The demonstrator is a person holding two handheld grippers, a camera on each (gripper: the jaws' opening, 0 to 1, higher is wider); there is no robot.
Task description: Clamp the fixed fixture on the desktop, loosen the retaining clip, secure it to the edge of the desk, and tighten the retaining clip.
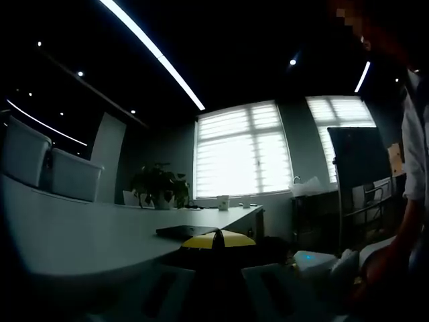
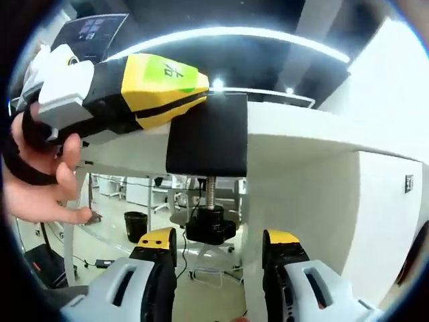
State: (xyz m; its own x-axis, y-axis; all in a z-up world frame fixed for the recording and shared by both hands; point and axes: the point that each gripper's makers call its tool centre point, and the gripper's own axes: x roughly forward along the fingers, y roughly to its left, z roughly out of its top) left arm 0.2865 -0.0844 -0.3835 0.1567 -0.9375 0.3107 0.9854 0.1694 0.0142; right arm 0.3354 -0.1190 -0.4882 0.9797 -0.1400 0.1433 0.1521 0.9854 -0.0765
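Note:
The black clamp fixture point(image 2: 208, 137) sits on the edge of the white desk point(image 2: 322, 131), with its threaded screw and round black knob point(image 2: 211, 228) hanging beneath the desktop. My left gripper point(image 2: 198, 100), yellow and black and held by a hand point(image 2: 40, 188), reaches in from the left and is shut on the fixture's upper part. In the left gripper view its yellow tips point(image 1: 218, 239) meet at the fixture's dark top plate point(image 1: 188, 231) lying on the desk point(image 1: 87, 235). My right gripper point(image 2: 218, 245) is open below the desk, its jaws either side of the knob and just short of it.
A potted plant point(image 1: 159, 186), a cup point(image 1: 223, 202) and white chair backs point(image 1: 53, 168) stand along the desk. A person point(image 1: 415, 161) is close on the right. Under the desk are the white side panel point(image 2: 315, 228), a bin point(image 2: 136, 223) and chair bases.

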